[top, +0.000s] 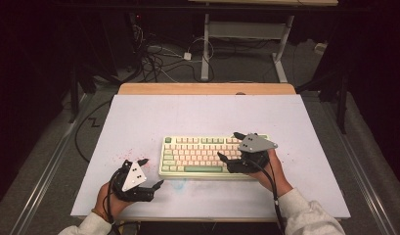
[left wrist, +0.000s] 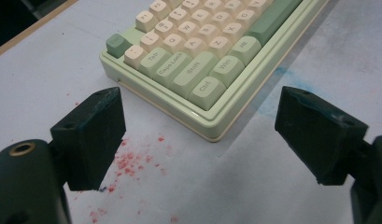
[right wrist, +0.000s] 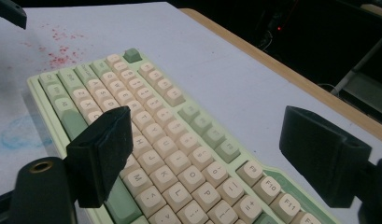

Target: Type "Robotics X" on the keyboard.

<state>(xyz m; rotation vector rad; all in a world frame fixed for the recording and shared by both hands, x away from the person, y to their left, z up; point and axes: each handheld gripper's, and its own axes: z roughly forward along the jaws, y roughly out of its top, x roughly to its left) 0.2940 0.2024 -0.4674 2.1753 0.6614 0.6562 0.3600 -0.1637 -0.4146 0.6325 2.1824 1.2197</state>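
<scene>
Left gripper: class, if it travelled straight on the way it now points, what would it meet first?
Probably the keyboard: the open left gripper aims at its near corner by the Ctrl key, though depth is hard to judge.

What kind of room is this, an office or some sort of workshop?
Probably a lab or test space rather than an office. A lone keyboard sits on a stained white table, loose cables trail over the floor behind, and the surroundings are dark.
</scene>
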